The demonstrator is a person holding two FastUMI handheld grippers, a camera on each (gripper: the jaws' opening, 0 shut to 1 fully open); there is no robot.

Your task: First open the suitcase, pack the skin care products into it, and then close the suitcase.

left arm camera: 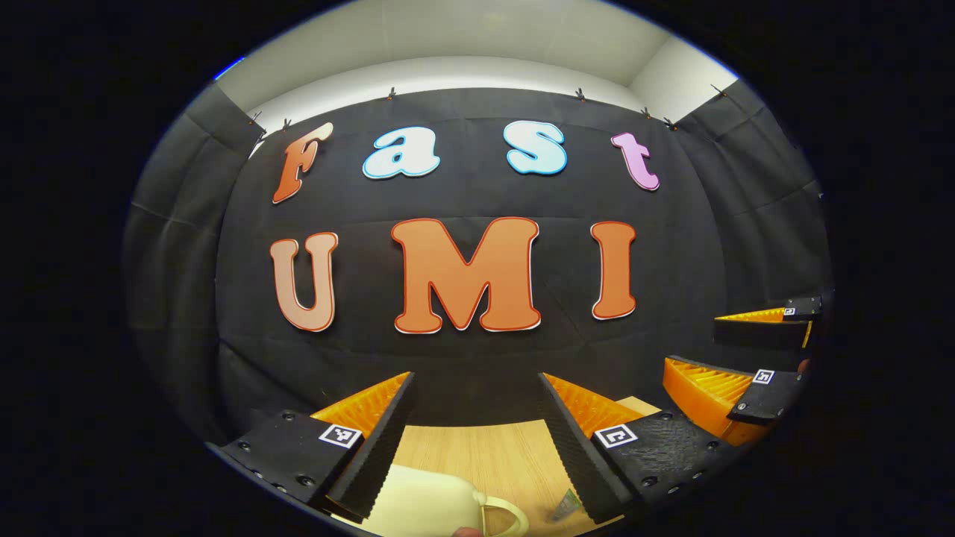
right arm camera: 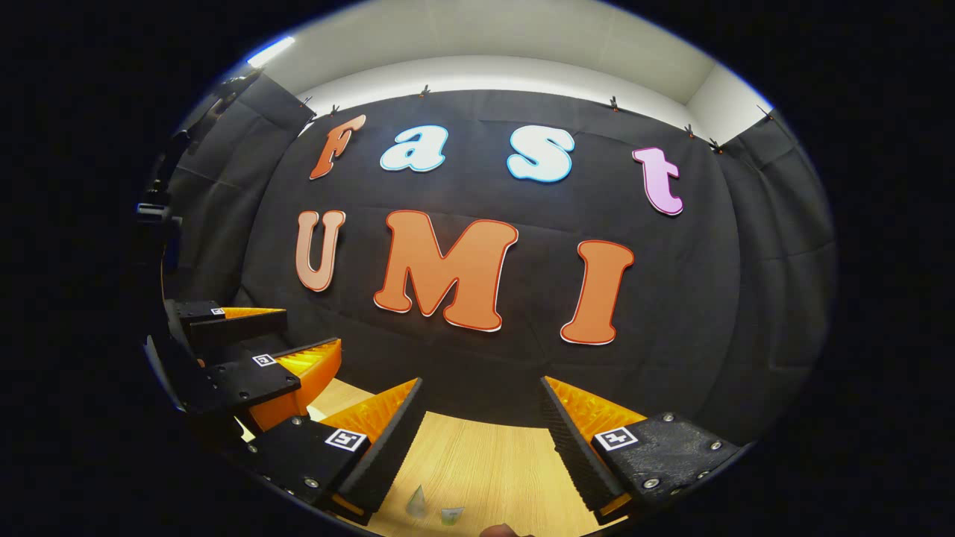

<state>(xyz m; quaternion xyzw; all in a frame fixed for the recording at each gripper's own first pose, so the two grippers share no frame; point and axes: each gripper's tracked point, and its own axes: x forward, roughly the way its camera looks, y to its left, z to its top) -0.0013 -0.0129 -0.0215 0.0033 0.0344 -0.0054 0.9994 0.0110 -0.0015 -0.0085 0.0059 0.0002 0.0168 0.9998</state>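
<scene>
A cream suitcase (left arm camera: 429, 501) with a looped handle (left arm camera: 506, 514) lies on the wooden table, low in the left gripper view, just beneath my left gripper (left arm camera: 477, 380). That gripper is open and holds nothing. A small greenish skin care item (left arm camera: 567, 506) lies to the right of the handle. In the right gripper view, two small clear skin care items (right arm camera: 416, 501) (right arm camera: 450, 514) sit on the table below my right gripper (right arm camera: 481, 384), which is open and empty. Each gripper appears beside the other: the right gripper (left arm camera: 694, 341) and the left gripper (right arm camera: 312, 328), both open above the table.
The light wooden table (right arm camera: 492, 455) runs back to the black cloth wall (left arm camera: 477, 358), which also closes in both sides. A small reddish-brown object (right arm camera: 501, 531) peeks in at the bottom edge; I cannot tell what it is.
</scene>
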